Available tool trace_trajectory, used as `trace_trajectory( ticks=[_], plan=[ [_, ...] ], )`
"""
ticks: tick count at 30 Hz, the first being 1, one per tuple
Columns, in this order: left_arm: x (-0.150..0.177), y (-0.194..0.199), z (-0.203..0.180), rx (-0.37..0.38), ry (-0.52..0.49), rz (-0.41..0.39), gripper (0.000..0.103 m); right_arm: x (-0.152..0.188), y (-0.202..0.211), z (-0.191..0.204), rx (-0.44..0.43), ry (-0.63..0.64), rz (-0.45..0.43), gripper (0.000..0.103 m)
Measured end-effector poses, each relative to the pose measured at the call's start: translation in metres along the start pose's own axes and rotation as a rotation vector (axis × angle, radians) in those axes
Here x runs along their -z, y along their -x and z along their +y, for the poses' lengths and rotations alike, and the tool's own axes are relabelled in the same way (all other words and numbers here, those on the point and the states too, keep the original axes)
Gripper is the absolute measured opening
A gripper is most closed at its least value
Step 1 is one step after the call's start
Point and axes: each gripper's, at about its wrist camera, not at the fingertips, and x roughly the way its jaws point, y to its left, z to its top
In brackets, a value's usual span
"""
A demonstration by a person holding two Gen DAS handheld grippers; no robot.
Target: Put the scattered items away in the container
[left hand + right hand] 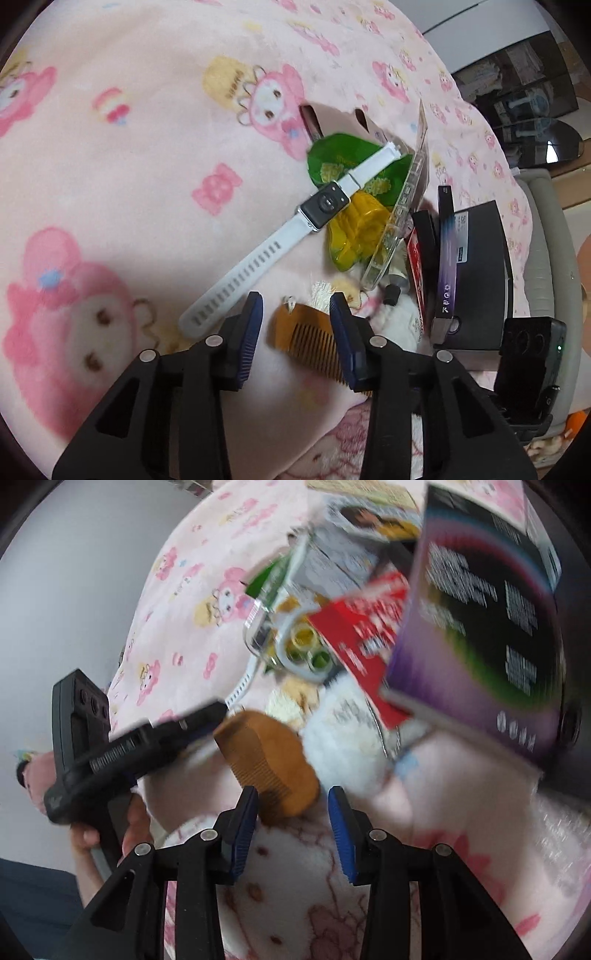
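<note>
Comb (308, 341) loose on blanket (122, 155), outside any container

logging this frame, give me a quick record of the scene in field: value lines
surface: pink cartoon-print blanket
left gripper: open, jaws either side of the comb, not closed on it
right gripper: open, holding nothing, near the comb
comb: brown, lying flat on the blanket
watch: white strap, dark face, its upper end over the green and yellow wrappers
purple box: standing on edge against a black box
red packet: wedged beside the purple box
container: cannot tell which item it is
</note>
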Motion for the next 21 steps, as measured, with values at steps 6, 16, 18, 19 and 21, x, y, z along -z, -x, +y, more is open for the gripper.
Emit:
trace_trajectory(
  ticks=[6,16,18,19,21],
  plan=[
    [0.006,-0.014,-0.009,-0.064,-0.038,0.032,0.036,-0.004,-0.007,-0.012,-0.049,-0.067,0.022,0.040],
    [0.026,0.045,-0.038,0.019,-0.088,-0.068,0.028,0.009,0.030,0.019,0.030,0.076,-0.106,0.030],
    [0.027,0.055,-0.050,0.041,-0.111,-0.089,0.028,0.013,0.048,0.023,0.015,0.093,-0.130,0.030],
    [0.025,0.059,-0.060,0.059,-0.125,-0.098,0.028,0.015,0.059,0.025,0.014,0.103,-0.147,0.030],
    [0.027,0.065,-0.079,0.100,-0.147,-0.108,0.028,0.019,0.082,0.026,0.020,0.125,-0.186,0.030]
  ],
)
